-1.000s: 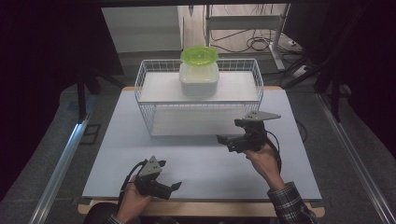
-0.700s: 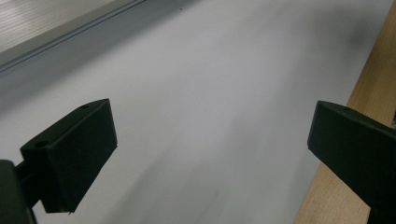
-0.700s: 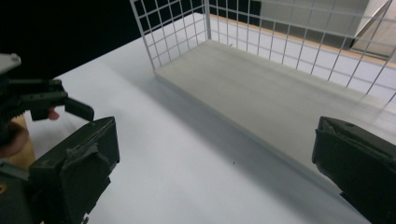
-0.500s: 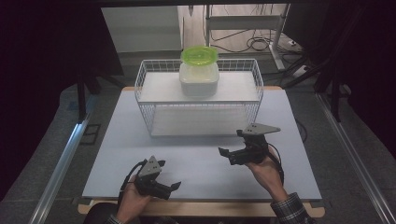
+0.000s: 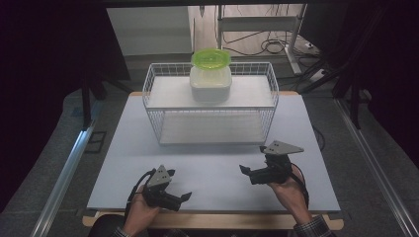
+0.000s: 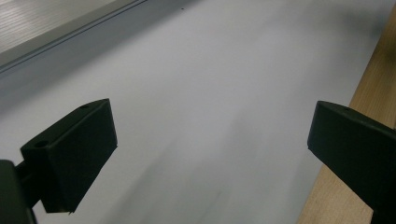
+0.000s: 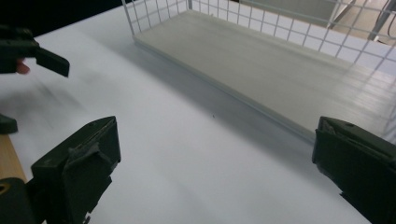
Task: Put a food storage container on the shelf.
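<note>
Trouble could come from the wire basket (image 5: pixel 212 106) if you reach your right gripper (image 5: pixel 249 173) or left gripper (image 5: pixel 180 198) (fingers wide, empty, near the surface's front edge) toward the green-lidded container (image 5: pixel 211 76) on its top shelf.

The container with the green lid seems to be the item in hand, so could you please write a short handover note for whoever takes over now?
Left gripper: open, holding nothing, low over the table's near edge.
Right gripper: open, holding nothing, in front of the wire basket.
Container: upright on the basket's upper shelf, green lid on.
Done: the container sits in the basket, lidded.
Left: nothing visibly pending; both grippers are apart from it.
</note>
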`<state>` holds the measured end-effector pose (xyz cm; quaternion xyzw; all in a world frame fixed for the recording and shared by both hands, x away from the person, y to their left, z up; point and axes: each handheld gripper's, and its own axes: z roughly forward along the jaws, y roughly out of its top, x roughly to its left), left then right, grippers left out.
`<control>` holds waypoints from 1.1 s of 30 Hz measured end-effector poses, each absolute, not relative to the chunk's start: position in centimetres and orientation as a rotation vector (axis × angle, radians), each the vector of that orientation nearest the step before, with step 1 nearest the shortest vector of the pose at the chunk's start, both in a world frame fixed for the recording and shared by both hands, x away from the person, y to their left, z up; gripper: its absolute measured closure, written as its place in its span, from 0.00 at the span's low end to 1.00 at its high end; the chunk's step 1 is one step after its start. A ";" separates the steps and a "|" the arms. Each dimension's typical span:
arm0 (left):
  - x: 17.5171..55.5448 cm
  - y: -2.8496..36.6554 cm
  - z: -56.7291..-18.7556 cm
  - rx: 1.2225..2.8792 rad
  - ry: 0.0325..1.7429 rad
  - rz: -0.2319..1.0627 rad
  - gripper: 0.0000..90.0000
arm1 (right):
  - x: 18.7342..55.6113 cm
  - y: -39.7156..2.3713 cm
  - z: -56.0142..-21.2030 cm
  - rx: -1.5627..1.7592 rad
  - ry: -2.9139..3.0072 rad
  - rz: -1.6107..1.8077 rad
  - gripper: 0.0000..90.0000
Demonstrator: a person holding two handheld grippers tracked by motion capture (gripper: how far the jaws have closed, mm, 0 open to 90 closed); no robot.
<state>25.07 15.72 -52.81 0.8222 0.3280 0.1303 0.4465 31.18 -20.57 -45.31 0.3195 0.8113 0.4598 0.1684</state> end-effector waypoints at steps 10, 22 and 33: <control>25.1 15.7 -52.9 2.043 0.820 0.330 0.01 | 30.3 -22.0 -47.3 0.927 2.320 1.229 0.01; 25.2 15.7 -53.0 2.058 0.828 0.334 0.00 | 29.6 -22.6 -49.2 0.955 2.363 1.127 0.00; 25.3 15.5 -53.3 2.089 0.831 0.334 0.00 | 28.9 -21.8 -51.3 0.947 2.437 1.031 0.00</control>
